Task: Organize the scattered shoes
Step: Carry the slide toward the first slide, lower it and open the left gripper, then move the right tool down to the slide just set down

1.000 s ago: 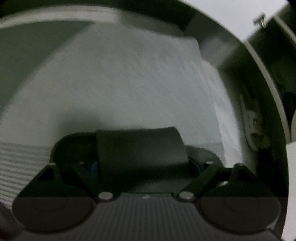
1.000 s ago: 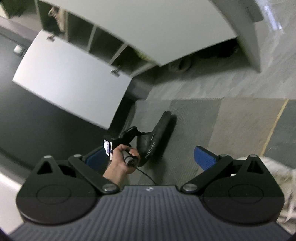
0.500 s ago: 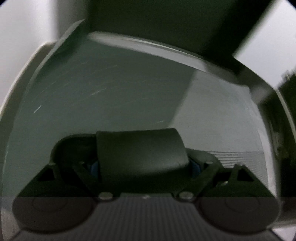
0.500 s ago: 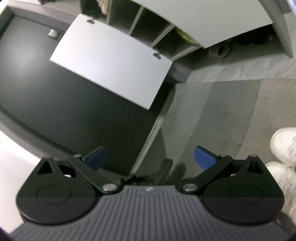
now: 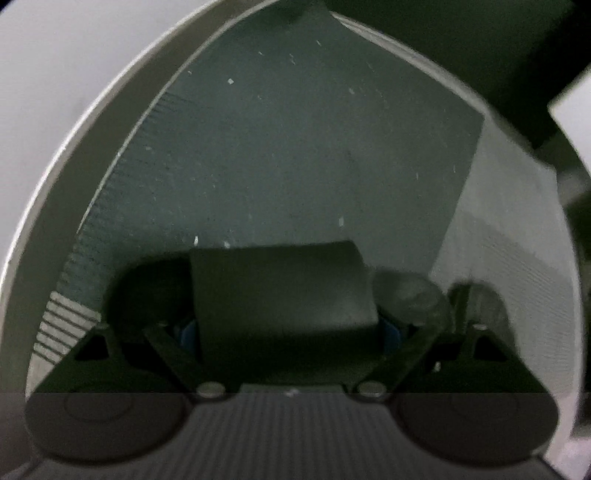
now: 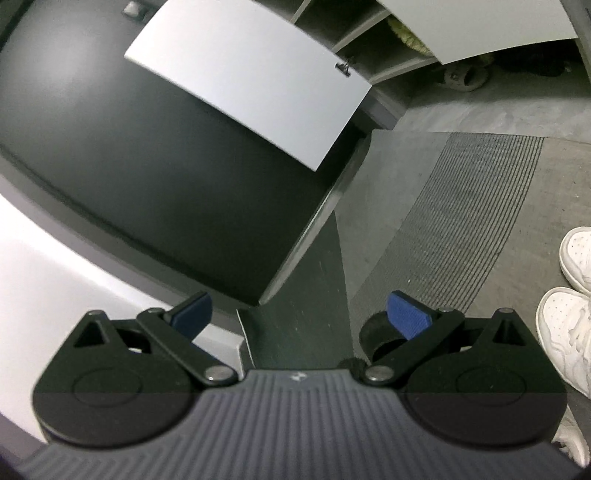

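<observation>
A black slipper [image 5: 280,284] fills the middle of the left wrist view, its wide strap between the blue pads. My left gripper [image 5: 284,328] is shut on that strap and points steeply down over a dark grey mat [image 5: 295,147]. In the right wrist view my right gripper [image 6: 299,317] stands open with nothing between its blue pads [image 6: 408,319]. It looks toward the shoe cabinet [image 6: 369,48], whose white door [image 6: 251,81] hangs open. The left gripper and the black slipper do not show in the right wrist view.
Two white sneakers [image 6: 576,258] stand at the right edge, beside a striped mat [image 6: 461,221]. A beige slipper [image 6: 465,75] lies under the cabinet. Something yellow-green [image 6: 406,33] sits on a shelf. A black rounded thing [image 6: 380,336] lies under the right finger.
The left view swept from a white mat to a dark grey one, with the slipper still in the jaws. In the right view the hand with the slipper dropped out and white sneakers came in.
</observation>
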A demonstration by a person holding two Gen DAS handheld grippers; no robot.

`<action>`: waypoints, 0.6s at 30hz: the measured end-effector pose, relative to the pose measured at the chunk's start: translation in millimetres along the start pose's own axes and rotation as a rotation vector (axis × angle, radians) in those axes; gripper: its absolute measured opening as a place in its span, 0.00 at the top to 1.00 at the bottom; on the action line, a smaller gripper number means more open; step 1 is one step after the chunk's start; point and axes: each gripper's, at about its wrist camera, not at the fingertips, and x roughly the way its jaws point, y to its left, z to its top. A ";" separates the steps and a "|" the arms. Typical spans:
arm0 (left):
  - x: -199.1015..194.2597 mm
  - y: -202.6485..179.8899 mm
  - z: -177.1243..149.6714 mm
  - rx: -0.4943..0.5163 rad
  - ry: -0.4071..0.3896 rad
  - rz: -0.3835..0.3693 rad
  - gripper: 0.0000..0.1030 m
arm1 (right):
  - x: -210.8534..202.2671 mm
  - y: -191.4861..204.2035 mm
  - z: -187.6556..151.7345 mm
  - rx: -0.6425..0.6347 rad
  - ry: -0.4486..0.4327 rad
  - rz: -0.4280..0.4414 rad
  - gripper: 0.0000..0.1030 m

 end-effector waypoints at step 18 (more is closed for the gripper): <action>-130.4 25.7 -38.5 0.199 0.114 -0.007 0.00 | -31.1 85.0 -9.1 -0.333 0.309 -0.030 0.00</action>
